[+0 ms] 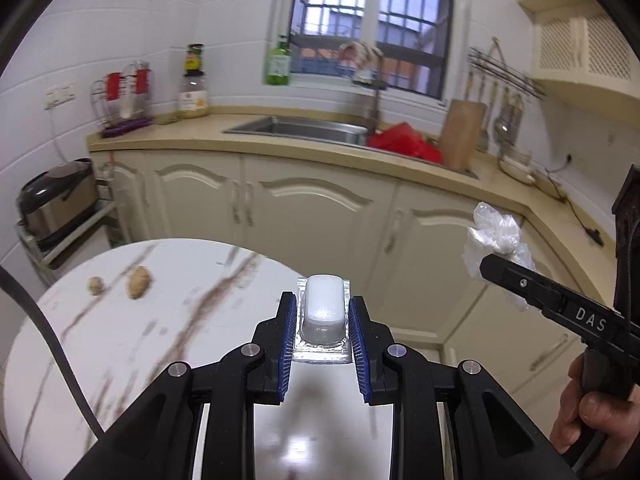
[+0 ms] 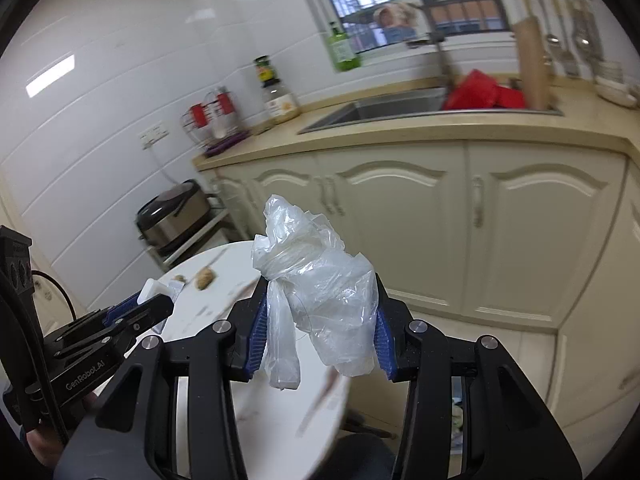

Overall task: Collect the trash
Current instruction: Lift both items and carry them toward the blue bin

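Nearest the left wrist camera, the left gripper [image 1: 323, 320] is clamped on a small clear plastic blister pack with a white domed tablet [image 1: 323, 308], its blue ribbed pads pressing both long sides of the dome so the pack hangs in the air above the round white marble-patterned table [image 1: 120, 344], near the table's edge. The pack looks light and fairly stiff at the dome but thin and bendy at its flat clear flange, so the dome's sides are the sound place to hold; too hard a squeeze could crack or pop it, and the smooth plastic may slip. The right gripper [image 2: 320, 312] is closed on a crumpled thin clear plastic bag [image 2: 316, 288], which bulges above the pads and trails below them, held clear of the table in front of the cream cabinet doors [image 2: 400, 220]. That bag is nearly weightless, soft and slippery; it will flutter and can slide out, so gripping the bunched knot in its middle is safest, as I judge it. Two small brown lumps [image 1: 139, 282] lie on the table toward its far left edge, possibly more trash; they look firm and crumbly.
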Available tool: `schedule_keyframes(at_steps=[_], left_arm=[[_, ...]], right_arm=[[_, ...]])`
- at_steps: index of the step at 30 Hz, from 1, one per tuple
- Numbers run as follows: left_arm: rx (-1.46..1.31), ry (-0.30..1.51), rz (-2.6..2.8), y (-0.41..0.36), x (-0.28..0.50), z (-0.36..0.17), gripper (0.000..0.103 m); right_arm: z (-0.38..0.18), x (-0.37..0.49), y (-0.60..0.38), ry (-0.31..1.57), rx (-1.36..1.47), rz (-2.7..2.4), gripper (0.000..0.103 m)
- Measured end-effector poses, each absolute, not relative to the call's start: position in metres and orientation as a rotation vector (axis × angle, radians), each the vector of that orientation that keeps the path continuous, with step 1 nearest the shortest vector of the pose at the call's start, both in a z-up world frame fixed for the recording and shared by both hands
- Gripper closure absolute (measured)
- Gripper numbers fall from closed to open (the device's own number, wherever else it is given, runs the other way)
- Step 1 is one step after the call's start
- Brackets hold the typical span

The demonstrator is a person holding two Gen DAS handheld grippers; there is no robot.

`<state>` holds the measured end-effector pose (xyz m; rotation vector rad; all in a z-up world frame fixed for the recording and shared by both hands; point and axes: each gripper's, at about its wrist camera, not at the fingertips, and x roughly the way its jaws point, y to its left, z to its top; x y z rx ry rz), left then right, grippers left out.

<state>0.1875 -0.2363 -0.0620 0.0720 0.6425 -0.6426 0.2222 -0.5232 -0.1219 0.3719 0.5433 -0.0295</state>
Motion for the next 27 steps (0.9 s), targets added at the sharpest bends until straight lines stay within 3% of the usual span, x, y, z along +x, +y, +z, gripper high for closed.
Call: schedule_keyframes(at_steps=[8,27], left_arm=[[0.163,0.749,-0.763,-0.315,0.209,-0.092,0.081],[0.423,1.122,-0.833,-0.493,0.307,-0.206,0.081]], right_arm=[[-0.169,0.196,-0.610,0.622,0.437,-0.190,0.061],[-0.361,0.203,-0.713,0.959,0.711,-0.294,0.061]])
